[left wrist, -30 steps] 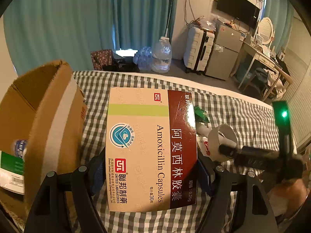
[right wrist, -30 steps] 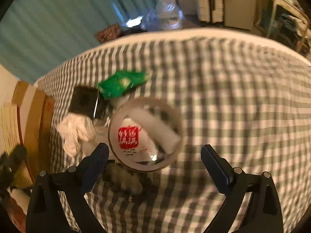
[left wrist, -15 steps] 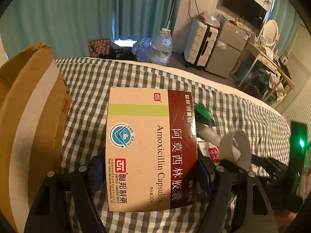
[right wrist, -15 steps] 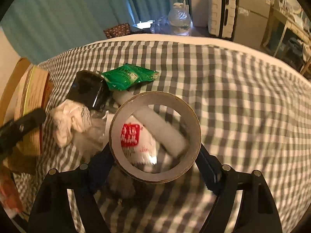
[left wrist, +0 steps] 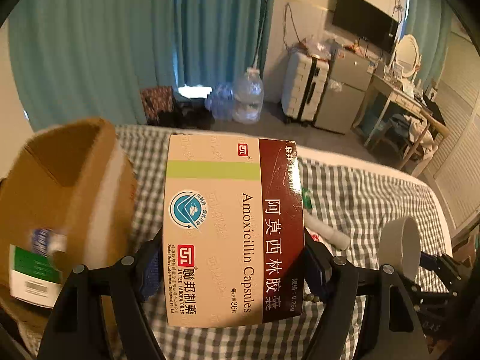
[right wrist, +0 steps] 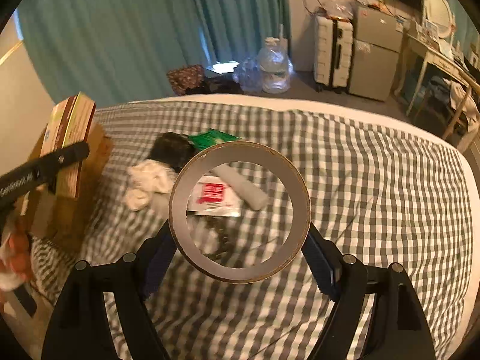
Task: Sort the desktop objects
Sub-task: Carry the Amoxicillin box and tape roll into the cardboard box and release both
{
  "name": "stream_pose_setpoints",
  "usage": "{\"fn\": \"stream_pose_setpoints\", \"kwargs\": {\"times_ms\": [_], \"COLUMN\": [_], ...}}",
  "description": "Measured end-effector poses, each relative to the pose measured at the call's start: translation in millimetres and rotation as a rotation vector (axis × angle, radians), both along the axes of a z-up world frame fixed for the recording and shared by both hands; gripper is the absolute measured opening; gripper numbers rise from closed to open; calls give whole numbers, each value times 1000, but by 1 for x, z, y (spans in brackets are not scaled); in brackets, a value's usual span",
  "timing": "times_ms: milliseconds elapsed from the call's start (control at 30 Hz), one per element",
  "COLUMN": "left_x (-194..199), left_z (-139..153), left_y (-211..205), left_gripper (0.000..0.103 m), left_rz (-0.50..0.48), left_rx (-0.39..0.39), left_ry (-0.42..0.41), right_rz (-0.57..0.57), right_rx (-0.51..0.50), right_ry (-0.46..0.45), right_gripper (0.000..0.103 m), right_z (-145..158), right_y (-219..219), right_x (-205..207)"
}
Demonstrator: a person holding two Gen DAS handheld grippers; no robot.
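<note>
1. Left tongs point(left wrist: 234, 258) clamped on amoxicillin box point(left wrist: 231, 228), pads pressing both long sides; box held flat-face to the camera, off the bed point(left wrist: 375, 192).
2. Cardboard carton point(left wrist: 69, 186) just left of left tongs, open flap up, blurred; a green-white item point(left wrist: 33, 270) sits at its lower edge, can't tell what.
3. Right tongs point(right wrist: 240, 258) gripping tape roll point(right wrist: 240, 211) across its outer rim, ring facing the camera, lifted clear of the checked bed cover point(right wrist: 375, 195).
4. Through the ring and beyond right tongs: white packet with red print point(right wrist: 214, 199), white cylinder point(right wrist: 243, 187) touching it.
5. Further ahead-left of right tongs: crumpled white tissue point(right wrist: 147, 183), black item point(right wrist: 172, 150), green sachet point(right wrist: 213, 138) all close together on the bed.
6. Dark small object point(right wrist: 219, 237) on cover just ahead of right tongs, blurred, unclear.
7. Far left of right tongs: left tongs with the box over the carton, a hand point(right wrist: 15, 258) partly seen at the frame edge.
8. Left view also shows tape roll at far right, in right tongs.
</note>
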State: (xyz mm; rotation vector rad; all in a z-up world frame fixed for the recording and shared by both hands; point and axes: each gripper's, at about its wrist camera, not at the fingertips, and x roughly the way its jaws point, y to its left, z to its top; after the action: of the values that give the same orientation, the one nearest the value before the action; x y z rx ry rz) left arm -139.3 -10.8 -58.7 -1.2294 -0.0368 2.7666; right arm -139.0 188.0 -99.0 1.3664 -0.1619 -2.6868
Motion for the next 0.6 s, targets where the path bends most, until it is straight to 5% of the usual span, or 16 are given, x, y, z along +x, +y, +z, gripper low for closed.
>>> {"fn": "stream_pose_setpoints", "kwargs": {"times_ms": [300,500,600], "left_x": [32,52,55], "left_z": [61,78,70], "left_y": [-88,-154,-189], "left_gripper": [78,78,78], "left_rz": [179,302,351], "left_rx": [47,-52,-16], "left_ry": [66,141,123], "right_rz": [214,314,353], "right_rx": [-19,-114,-154], "right_ry": [159,202,186], "right_gripper": [80,80,80], "right_z": [86,111,111], "right_y": [-104,-176,-215], "right_x": [19,14,-2]}}
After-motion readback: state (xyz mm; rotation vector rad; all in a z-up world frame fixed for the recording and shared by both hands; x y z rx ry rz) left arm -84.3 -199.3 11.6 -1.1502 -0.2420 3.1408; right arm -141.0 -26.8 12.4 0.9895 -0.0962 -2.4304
